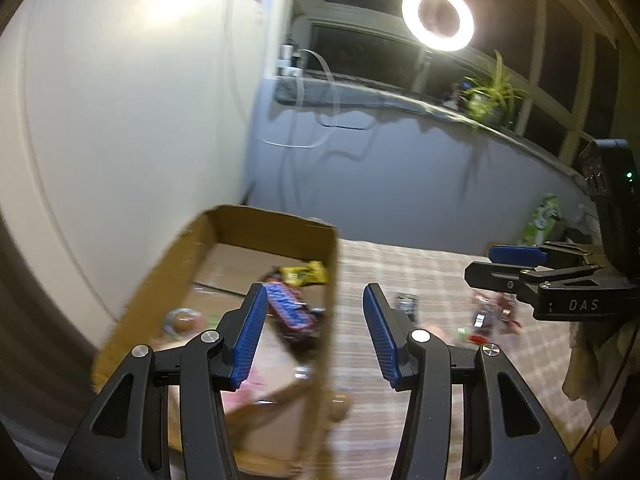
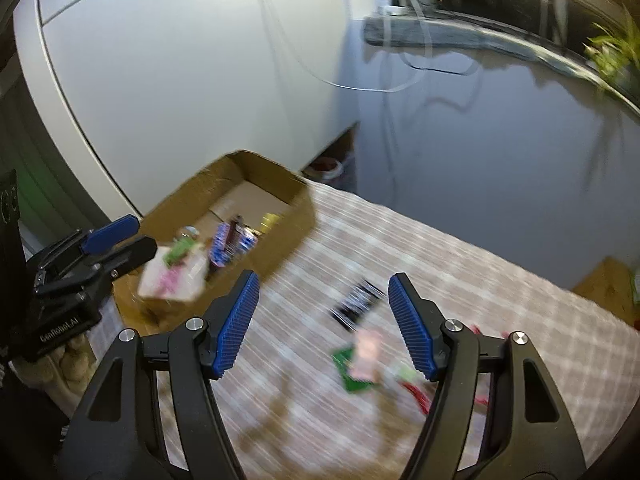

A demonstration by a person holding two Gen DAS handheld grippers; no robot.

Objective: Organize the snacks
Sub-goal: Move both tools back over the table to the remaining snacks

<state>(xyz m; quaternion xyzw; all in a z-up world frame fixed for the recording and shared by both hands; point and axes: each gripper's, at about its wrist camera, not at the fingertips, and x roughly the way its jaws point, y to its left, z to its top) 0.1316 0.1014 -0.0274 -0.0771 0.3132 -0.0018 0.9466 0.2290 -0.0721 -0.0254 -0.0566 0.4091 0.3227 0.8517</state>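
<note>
Ring light (image 1: pixel 438 18), plant (image 1: pixel 490 94) seen on sill behind. Cardboard box (image 1: pixel 276 224) set on checked cloth (image 2: pixel 460 264); snack packets (image 1: pixel 290 306) held inside. Loose packets (image 2: pixel 362 354) left on cloth. Left gripper (image 1: pixel 314 332), right gripper (image 2: pixel 322 320) spread, nothing grasped.

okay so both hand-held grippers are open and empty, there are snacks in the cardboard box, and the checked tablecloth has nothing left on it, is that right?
One thing is wrong: the checked tablecloth is not bare. The right wrist view shows a dark packet and a green and pink packet lying on it. The rest holds: the left hand-held gripper and the right hand-held gripper are open and empty, and the cardboard box holds snacks.
</note>
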